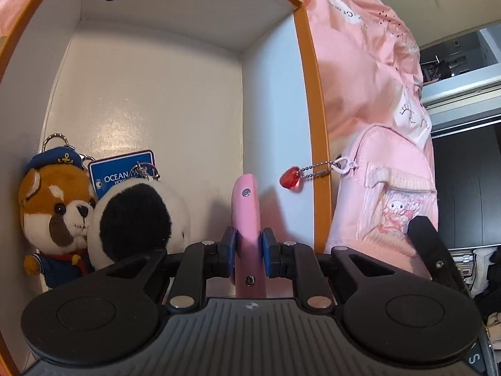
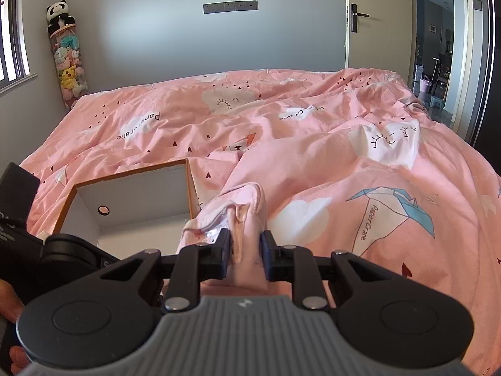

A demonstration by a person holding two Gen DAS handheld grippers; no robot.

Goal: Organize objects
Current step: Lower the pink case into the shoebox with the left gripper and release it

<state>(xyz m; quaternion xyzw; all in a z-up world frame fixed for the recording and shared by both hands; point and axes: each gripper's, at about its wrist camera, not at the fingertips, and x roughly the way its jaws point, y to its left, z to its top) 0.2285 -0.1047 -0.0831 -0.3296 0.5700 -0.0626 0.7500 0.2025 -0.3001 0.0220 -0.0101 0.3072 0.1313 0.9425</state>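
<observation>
Pink case [image 1: 245,216] stands upright inside the box [image 1: 305,62], clamped in the left tongs [image 1: 247,252], beside two plush keychains [image 1: 94,206]. Right tongs [image 2: 245,253] are pinched on the pink backpack [image 2: 241,216], just beside the box on the bed [image 2: 313,144].

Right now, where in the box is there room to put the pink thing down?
The box floor is bare from the panda plush across to the right wall, where the left gripper holds the pink thing. The left corner is crowded: fox plush, panda, blue tag.
</observation>
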